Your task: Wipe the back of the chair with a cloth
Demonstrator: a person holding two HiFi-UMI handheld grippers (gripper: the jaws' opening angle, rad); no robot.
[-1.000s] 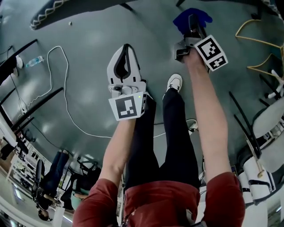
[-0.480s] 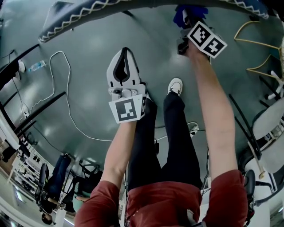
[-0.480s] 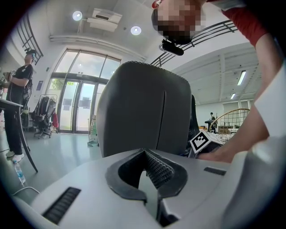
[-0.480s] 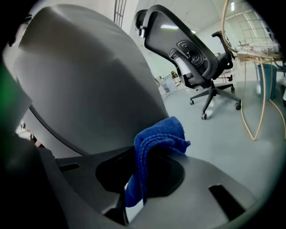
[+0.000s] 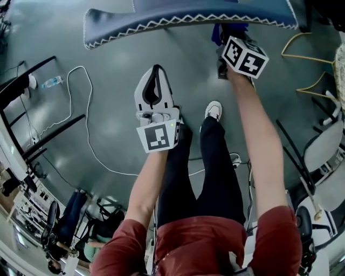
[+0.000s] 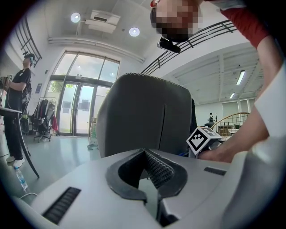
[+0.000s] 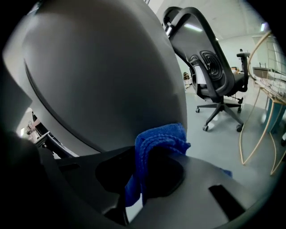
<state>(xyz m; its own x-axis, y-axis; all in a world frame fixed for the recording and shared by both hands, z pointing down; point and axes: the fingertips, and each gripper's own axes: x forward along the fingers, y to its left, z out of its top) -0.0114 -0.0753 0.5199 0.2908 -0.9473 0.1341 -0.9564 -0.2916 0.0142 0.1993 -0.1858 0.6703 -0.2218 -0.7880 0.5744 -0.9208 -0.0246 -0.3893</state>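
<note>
Raised since a second ago, the right gripper [image 7: 149,154] pinches the blue cloth [image 7: 158,136] against the chair back [image 7: 103,76]; soft, limp cloth, probably best held at its fold; left gripper [image 6: 144,154] pressed together, empty, facing the chair back

The chair back [image 5: 188,16] stands ahead of me, across the far side of the floor [image 5: 108,48]. My right gripper [image 5: 225,32] is up against it near its right end, with the cloth [image 7: 156,143] between the jaws and touching the back. My left gripper [image 5: 154,69] hangs to the left, nearer me, apart from the chair. A cable [image 5: 86,129] lies on the floor at left, with a bottle [image 5: 52,82] beyond it toward the left edge.
</note>
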